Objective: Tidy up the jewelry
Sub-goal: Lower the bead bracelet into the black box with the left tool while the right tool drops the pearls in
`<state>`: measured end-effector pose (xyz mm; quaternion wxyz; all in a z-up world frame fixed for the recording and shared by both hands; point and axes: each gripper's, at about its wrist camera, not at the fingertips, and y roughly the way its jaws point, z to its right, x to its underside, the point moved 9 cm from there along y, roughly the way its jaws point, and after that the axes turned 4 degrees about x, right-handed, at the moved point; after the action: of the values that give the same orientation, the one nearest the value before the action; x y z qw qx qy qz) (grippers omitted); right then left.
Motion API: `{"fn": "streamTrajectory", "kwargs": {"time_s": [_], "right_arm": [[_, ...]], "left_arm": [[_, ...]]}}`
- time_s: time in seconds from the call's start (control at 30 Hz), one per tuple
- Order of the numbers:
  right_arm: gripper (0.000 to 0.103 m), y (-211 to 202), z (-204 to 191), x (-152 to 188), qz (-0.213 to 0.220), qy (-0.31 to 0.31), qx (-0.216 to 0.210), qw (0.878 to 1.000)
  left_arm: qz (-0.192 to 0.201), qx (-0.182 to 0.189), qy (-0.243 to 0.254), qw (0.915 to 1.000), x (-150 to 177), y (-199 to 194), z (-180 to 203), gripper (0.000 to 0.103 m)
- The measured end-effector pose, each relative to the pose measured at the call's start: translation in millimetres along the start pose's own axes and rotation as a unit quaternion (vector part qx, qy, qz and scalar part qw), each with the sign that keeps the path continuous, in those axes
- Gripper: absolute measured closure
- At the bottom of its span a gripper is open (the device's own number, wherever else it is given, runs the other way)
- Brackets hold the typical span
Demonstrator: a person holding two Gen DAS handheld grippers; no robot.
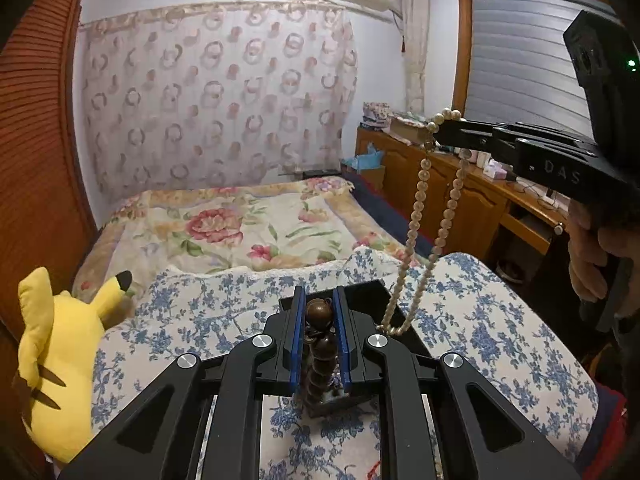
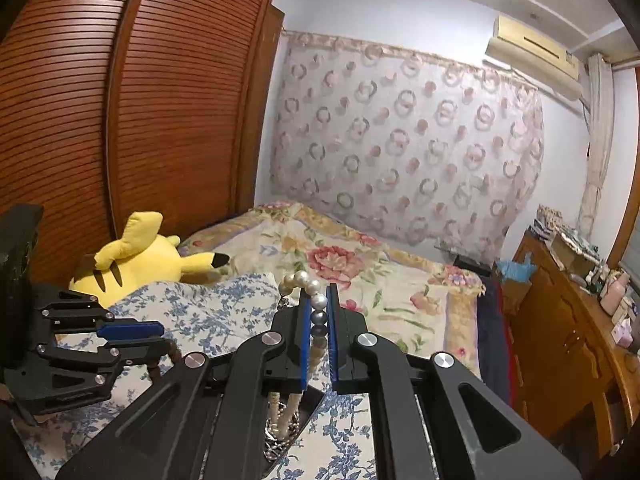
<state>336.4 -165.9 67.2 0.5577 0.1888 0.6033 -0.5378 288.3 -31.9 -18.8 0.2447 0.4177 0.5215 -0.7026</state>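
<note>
Left gripper [image 1: 319, 336]: blue-padded fingers [image 1: 297, 332] clamped on a string of dark wooden beads [image 1: 320, 344]. The top bead shows between the pads; the rest hangs down and is lost behind the gripper body, so its full length cannot be told.

Right gripper [image 2: 319, 328]: fingers [image 2: 306, 340] closed on a pearl necklace [image 2: 318, 312]. In the left wrist view the necklace [image 1: 424, 216] hangs from that gripper [image 1: 440, 134] as a long double strand, lower end reaching the edge of a black tray [image 1: 360, 294]. Contact with the tray there is hard to judge. Most of the tray is hidden behind the left gripper.

In the right wrist view the tray [image 2: 308, 402] is only a dark sliver under the gripper, with a small pile of pale and metallic jewelry [image 2: 280, 436] partly visible in it; single pieces cannot be made out.

The tray sits on a blue floral cushion [image 1: 480, 312] at the near end of the bed [image 1: 240, 232]. Yellow plush toy [image 1: 60, 352] beside the cushion, cut off at frame edge.
</note>
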Motion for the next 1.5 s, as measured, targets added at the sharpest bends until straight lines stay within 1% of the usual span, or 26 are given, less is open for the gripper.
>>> {"fn": "streamTrajectory", "kwargs": {"time_s": [0.1,0.23,0.33,0.4,0.57,0.7,0.73,0.77,0.8,0.83,1.03,1.07,1.1,1.13,1.17,1.2,1.23,1.27,1.3,1.37,1.4,1.5], "right_arm": [[0.095,13.2,-3.3,14.1,-0.016,0.002,-0.002,1.0],[0.095,32.3,-12.2,41.2,-0.049,-0.002,-0.005,0.999],[0.095,46.1,-16.5,64.9,-0.075,0.008,-0.015,0.997],[0.095,51.0,-18.3,75.2,-0.084,0.009,-0.018,0.996],[0.094,54.9,-17.2,89.2,-0.092,0.029,-0.029,0.995],[0.094,57.4,-15.3,92.4,-0.102,0.047,-0.043,0.993],[0.092,56.8,-15.7,92.8,-0.103,0.046,-0.044,0.993],[0.081,56.2,-16.8,93.8,-0.105,0.044,-0.045,0.992],[0.074,55.3,-17.6,94.7,-0.106,0.043,-0.046,0.992],[0.061,53.1,-16.9,95.4,-0.104,0.043,-0.045,0.993],[0.06,36.3,-12.0,95.4,-0.089,0.054,-0.047,0.993],[0.06,33.2,-10.5,96.5,-0.087,0.055,-0.047,0.994],[0.06,31.0,-8.9,97.8,-0.085,0.057,-0.047,0.994],[0.06,28.8,-8.6,99.2,-0.084,0.059,-0.047,0.994],[0.061,26.2,-7.7,101.4,-0.083,0.061,-0.046,0.994],[0.061,23.4,-7.0,104.1,-0.082,0.063,-0.047,0.994],[0.061,21.3,-6.2,106.4,-0.08,0.066,-0.047,0.993],[0.061,18.4,-5.2,110.2,-0.079,0.071,-0.046,0.993],[0.061,16.3,-4.4,113.0,-0.079,0.075,-0.046,0.993],[0.061,10.5,-4.4,121.1,-0.078,0.082,-0.043,0.993],[0.061,7.3,-5.7,125.6,-0.078,0.084,-0.044,0.992],[0.061,-3.8,-12.9,141.2,-0.078,0.09,-0.05,0.992]], "left_arm": [[-0.009,0.0,-0.005,0.9999,3.3,12.7,-0.6,0.09],[-0.017,-0.003,-0.002,0.9998,2.6,25.6,-0.7,0.09],[-0.016,-0.006,-0.001,0.9999,0.0,28.8,0.6,0.09],[-0.012,-0.006,0.001,0.9999,-5.2,28.0,1.9,0.09],[0.003,-0.005,0.003,1.0,-18.0,18.7,6.7,0.09],[0.003,-0.009,0.009,0.9999,-23.4,21.9,9.5,0.09],[0.002,-0.008,0.008,0.9999,-22.8,21.8,9.6,0.09],[-0.002,-0.008,0.008,0.9999,-22.1,25.1,10.0,0.09],[-0.005,-0.009,0.008,0.9999,-21.2,28.4,10.4,0.09],[-0.009,-0.009,0.008,0.9999,-21.1,32.3,10.3,0.09],[-0.028,-0.014,0.002,0.9995,-9.7,53.0,7.5,0.09],[-0.03,-0.013,0.001,0.9995,-8.2,55.4,7.4,0.088],[-0.032,-0.013,0.0,0.9994,-6.9,56.1,7.3,0.08],[-0.033,-0.016,0.0,0.9993,-5.6,56.3,7.0,0.075],[-0.032,-0.018,0.001,0.9993,-4.0,54.9,6.6,0.067],[-0.031,-0.019,0.002,0.9993,-2.1,52.7,6.1,0.062],[-0.031,-0.019,0.002,0.9993,-0.2,51.0,6.0,0.06],[-0.032,-0.018,0.002,0.9993,2.7,48.8,6.1,0.056],[-0.033,-0.019,0.003,0.9993,6.3,45.8,6.1,0.046],[-0.033,-0.023,0.008,0.9992,14.8,38.1,6.0,0.036],[-0.034,-0.024,0.012,0.9991,19.1,35.1,6.0,0.032],[-0.04,-0.025,0.024,0.9986,33.7,26.0,5.7,0.027]]}}
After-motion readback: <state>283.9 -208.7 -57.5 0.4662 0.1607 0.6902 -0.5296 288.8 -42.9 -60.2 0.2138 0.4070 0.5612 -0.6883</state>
